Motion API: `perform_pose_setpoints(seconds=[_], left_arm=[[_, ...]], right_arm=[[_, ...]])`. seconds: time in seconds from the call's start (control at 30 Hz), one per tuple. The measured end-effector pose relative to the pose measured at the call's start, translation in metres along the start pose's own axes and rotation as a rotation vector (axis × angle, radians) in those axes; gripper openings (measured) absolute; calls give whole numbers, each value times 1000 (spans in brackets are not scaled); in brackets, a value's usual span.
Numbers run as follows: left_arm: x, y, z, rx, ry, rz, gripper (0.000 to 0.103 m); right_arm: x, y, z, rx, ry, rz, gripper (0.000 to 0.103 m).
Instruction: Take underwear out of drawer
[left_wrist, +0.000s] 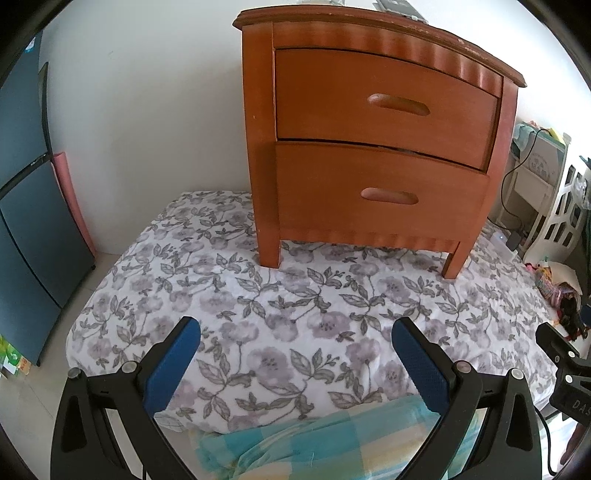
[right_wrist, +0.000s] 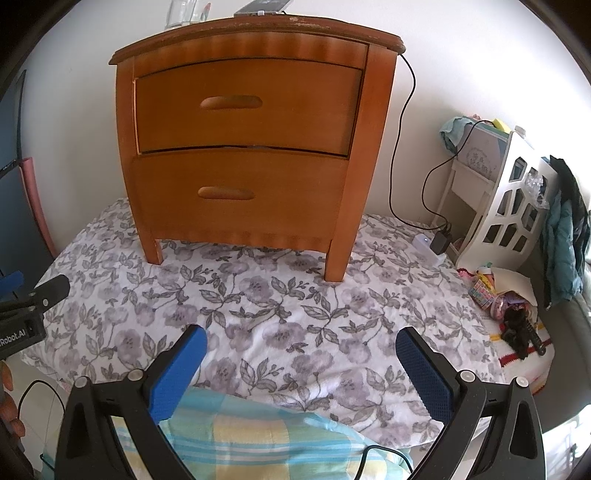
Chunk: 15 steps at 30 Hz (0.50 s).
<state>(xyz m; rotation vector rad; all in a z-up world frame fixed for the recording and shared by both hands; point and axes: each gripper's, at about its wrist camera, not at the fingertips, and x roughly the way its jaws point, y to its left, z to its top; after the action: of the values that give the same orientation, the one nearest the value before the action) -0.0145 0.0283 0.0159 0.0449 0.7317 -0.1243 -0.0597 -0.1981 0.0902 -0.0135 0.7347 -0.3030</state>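
Observation:
A wooden nightstand (left_wrist: 369, 122) (right_wrist: 243, 147) with two drawers stands on a floral bedspread (left_wrist: 288, 325) (right_wrist: 280, 314). The upper drawer (left_wrist: 384, 107) (right_wrist: 245, 107) and the lower drawer (left_wrist: 380, 192) (right_wrist: 236, 192) are both pushed in, each with a recessed oval handle. No underwear is visible. My left gripper (left_wrist: 295, 332) hangs open over the bedspread, well short of the nightstand, nothing between its blue pads. My right gripper (right_wrist: 301, 339) is open too, at a similar distance. Each gripper shows at the edge of the other's view.
A blue-yellow checked cloth (left_wrist: 314, 439) (right_wrist: 251, 439) lies under the grippers. A dark blue fridge (left_wrist: 29, 221) stands left. Right of the bed are a white cut-out shelf (right_wrist: 506, 218), a charger and cable (right_wrist: 441, 240), hanging clothes (right_wrist: 565, 236) and small toys (right_wrist: 517, 314).

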Motion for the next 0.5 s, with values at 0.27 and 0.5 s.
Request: perform_pose_setpoints(seconds=[0.27, 0.5], left_arm=[[5, -1, -2, 7, 12, 7, 103], [14, -6, -3, 28, 38, -11, 103]], right_arm=[[6, -1, -2, 3, 13, 3, 103], [16, -3, -3, 8, 34, 6, 103]])
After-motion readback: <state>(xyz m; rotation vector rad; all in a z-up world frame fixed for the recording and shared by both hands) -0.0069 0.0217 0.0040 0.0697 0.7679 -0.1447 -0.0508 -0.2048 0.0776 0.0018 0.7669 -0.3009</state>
